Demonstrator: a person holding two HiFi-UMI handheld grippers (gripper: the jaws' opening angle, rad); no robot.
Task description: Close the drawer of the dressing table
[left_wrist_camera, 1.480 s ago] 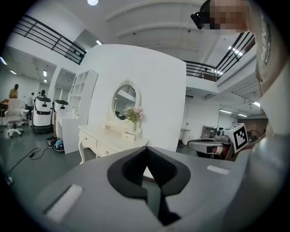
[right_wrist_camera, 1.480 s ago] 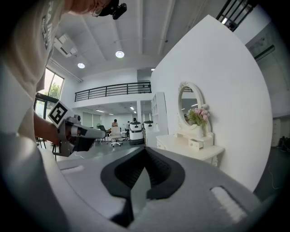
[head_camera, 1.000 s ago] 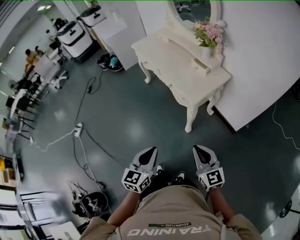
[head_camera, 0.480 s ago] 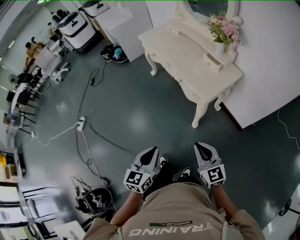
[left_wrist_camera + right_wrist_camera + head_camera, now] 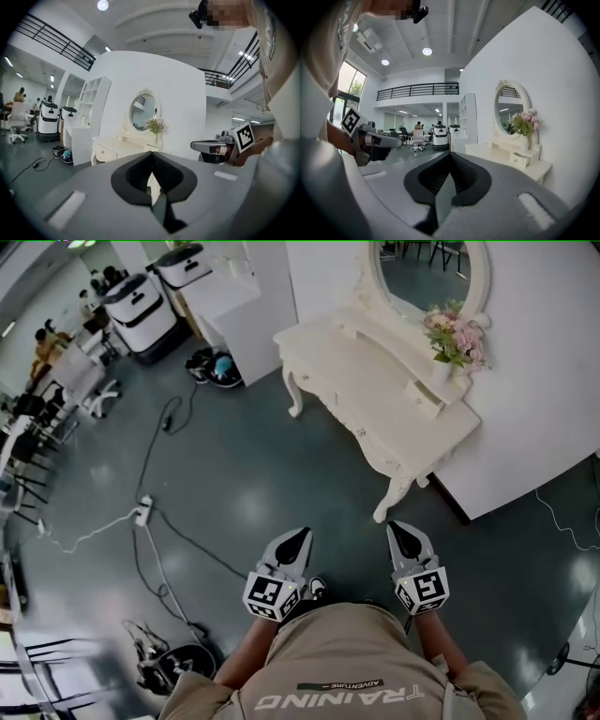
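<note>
The cream dressing table (image 5: 375, 390) stands against a white wall panel, with an oval mirror (image 5: 431, 268) and a vase of pink flowers (image 5: 457, 334) on it. A small drawer (image 5: 519, 160) of the tabletop unit sticks out a little beside the vase. My left gripper (image 5: 298, 538) and right gripper (image 5: 401, 529) hang side by side in front of my body, above the floor and short of the table's near leg (image 5: 386, 507). Both are shut with nothing between the jaws. From the left gripper view the table (image 5: 117, 147) lies ahead, past the jaw tips (image 5: 151, 154).
Cables (image 5: 155, 540) and a power strip (image 5: 143, 512) lie on the dark floor at the left. A white cabinet (image 5: 239, 296), white machines (image 5: 141, 310) and a black object (image 5: 211, 365) stand behind the table's far end. Chairs and people are at the far left.
The head view has shifted, and the dressing table now lies a little nearer to the grippers. Both grippers stay shut in the same pose before my body.
</note>
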